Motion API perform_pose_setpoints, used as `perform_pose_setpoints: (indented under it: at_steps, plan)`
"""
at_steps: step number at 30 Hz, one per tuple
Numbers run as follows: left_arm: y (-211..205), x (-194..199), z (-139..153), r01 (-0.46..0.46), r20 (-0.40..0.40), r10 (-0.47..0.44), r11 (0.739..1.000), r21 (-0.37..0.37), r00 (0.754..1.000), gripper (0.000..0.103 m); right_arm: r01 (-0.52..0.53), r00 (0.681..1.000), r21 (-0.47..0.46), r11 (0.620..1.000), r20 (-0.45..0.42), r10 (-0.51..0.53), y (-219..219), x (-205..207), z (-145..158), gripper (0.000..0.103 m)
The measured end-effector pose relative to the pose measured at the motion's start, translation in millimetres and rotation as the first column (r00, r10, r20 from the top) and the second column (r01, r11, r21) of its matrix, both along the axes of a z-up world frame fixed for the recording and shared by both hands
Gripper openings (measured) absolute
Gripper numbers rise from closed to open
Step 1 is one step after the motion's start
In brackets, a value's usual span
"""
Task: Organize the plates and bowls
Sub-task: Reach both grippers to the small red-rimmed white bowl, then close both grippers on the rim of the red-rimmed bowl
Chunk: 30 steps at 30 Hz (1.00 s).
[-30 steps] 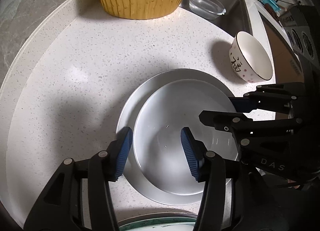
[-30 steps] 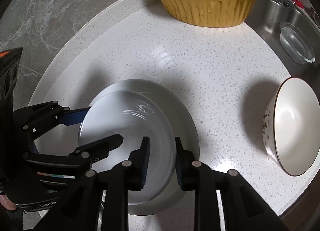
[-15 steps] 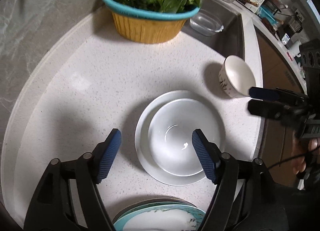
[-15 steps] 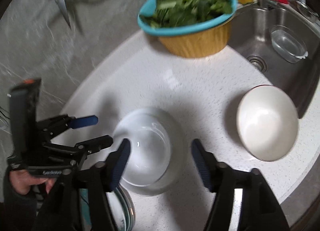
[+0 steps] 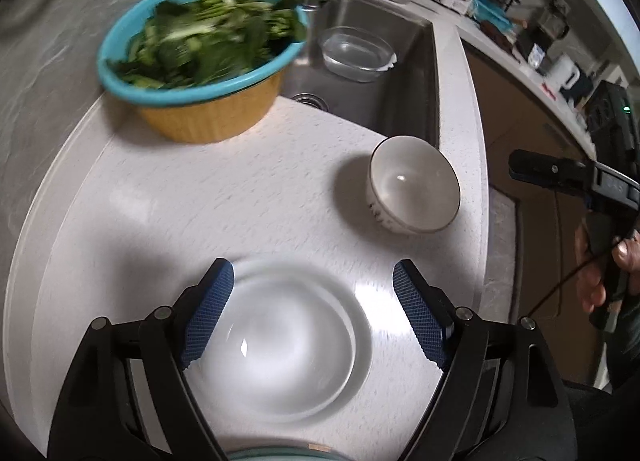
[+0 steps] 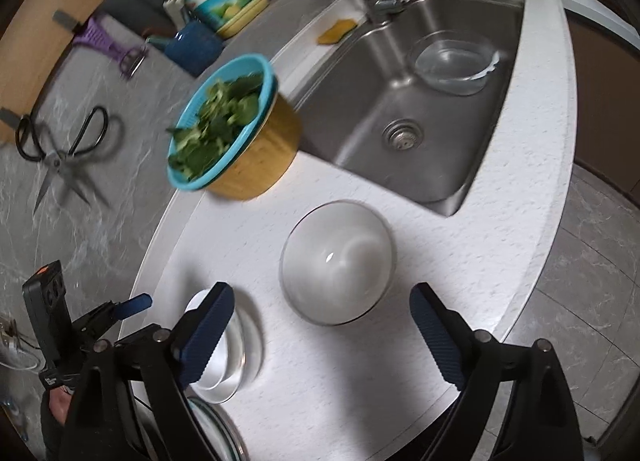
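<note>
While the sink (image 6: 420,133) holds a glass dish (image 6: 456,61), the greens basket (image 5: 200,65) sits beside it; a patterned bowl (image 5: 414,191) stands upright near its corner, apparently tilted. Both left gripper (image 5: 312,313) and right gripper (image 6: 320,333) hang released over the nested white bowl (image 5: 280,345).

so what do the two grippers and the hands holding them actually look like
Both the left gripper and right gripper have black linkage arms with silver pivot screws and blue ribbed finger pads. A thin black cable hangs by the bare right hand. The left unit shows an orange mark.
</note>
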<state>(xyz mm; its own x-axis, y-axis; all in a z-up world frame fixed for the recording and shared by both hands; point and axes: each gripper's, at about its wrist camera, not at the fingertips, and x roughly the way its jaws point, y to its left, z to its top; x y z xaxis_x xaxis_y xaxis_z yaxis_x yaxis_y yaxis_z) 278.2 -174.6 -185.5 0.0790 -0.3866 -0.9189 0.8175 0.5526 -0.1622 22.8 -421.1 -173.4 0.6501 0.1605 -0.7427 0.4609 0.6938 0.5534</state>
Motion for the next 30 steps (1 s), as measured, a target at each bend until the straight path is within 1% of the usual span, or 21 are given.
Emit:
perform_pose_setpoints:
  at_steps: [2, 6, 10, 11, 12, 14, 16, 18, 19, 21, 23, 25, 29, 30]
  plan:
    - [-27.3, 0.7, -9.0, 0.013, -0.008, -0.013, 0.999, 0.029, 1.0, 0.081, 0.0, 1.0, -0.01, 1.0, -0.003, 0.0, -3.2, 1.2, -3.9, 0.091]
    - [-67.5, 9.5, -24.5, 0.004, -0.041, -0.002, 0.999, 0.043, 0.999, 0.081, -0.009, 1.0, -0.003, 1.0, -0.03, 0.009, -12.8, 5.7, -16.1, 0.091]
    - [-97.5, 9.8, -42.9, 0.036, -0.034, -0.033, 0.996, 0.084, 0.999, 0.081, -0.015, 0.999, -0.007, 1.0, -0.043, 0.014, -20.6, 9.8, -26.2, 0.091]
    - [-107.2, 8.1, -50.8, 0.057, -0.039, -0.053, 0.993, 0.101, 0.998, 0.081, -0.02, 0.999, -0.012, 1.0, -0.051, 0.019, -22.0, 11.0, -28.7, 0.091]
    - [-113.3, 6.7, -56.6, 0.072, -0.044, -0.067, 0.991, 0.115, 0.997, 0.081, -0.027, 0.998, -0.009, 1.0, -0.064, 0.026, -24.2, 13.2, -32.5, 0.091]
    - [-123.8, 6.2, -66.7, 0.087, -0.056, -0.081, 0.987, 0.131, 0.995, 0.081, -0.046, 0.995, 0.032, 0.998, -0.083, 0.048, -29.5, 18.6, -41.4, 0.091]
    - [-130.5, 6.7, -75.5, 0.086, -0.073, -0.077, 0.987, 0.133, 0.994, 0.081, -0.067, 0.994, 0.063, 0.996, -0.087, 0.072, -33.7, 24.3, -49.0, 0.088]
    - [-134.7, 12.3, -83.8, 0.07, -0.095, -0.057, 0.989, 0.132, 0.994, 0.081, -0.087, 0.99, 0.059, 0.994, -0.104, 0.093, -36.2, 31.1, -55.0, 0.088]
    - [-135.2, 15.6, -87.4, 0.059, -0.106, -0.045, 0.989, 0.132, 0.993, 0.081, -0.095, 0.988, 0.058, 0.994, -0.113, 0.102, -37.3, 35.7, -58.8, 0.086]
    - [-136.0, 21.8, -93.7, 0.042, -0.124, -0.026, 0.991, 0.131, 0.992, 0.081, -0.102, 0.987, 0.078, 0.992, -0.118, 0.111, -39.7, 41.9, -64.8, 0.082]
    - [-134.5, 27.5, -97.7, 0.027, -0.139, -0.01, 0.992, 0.122, 0.99, 0.081, -0.099, 0.987, 0.104, 0.99, -0.117, 0.111, -43.2, 46.6, -70.0, 0.081]
    - [-134.6, 30.6, -101.3, 0.021, -0.155, -0.003, 0.993, 0.114, 0.988, 0.081, -0.102, 0.985, 0.113, 0.988, -0.126, 0.116, -43.2, 52.0, -73.8, 0.078]
    - [-131.7, 33.3, -108.3, 0.015, -0.157, 0.007, 0.991, 0.136, 0.988, 0.08, -0.122, 0.981, 0.117, 0.986, -0.138, 0.138, -38.9, 58.1, -77.2, 0.077]
    - [-129.8, 33.8, -108.3, 0.011, -0.157, 0.01, 0.991, 0.135, 0.987, 0.08, -0.124, 0.979, 0.124, 0.985, -0.145, 0.142, -38.0, 59.3, -79.6, 0.074]
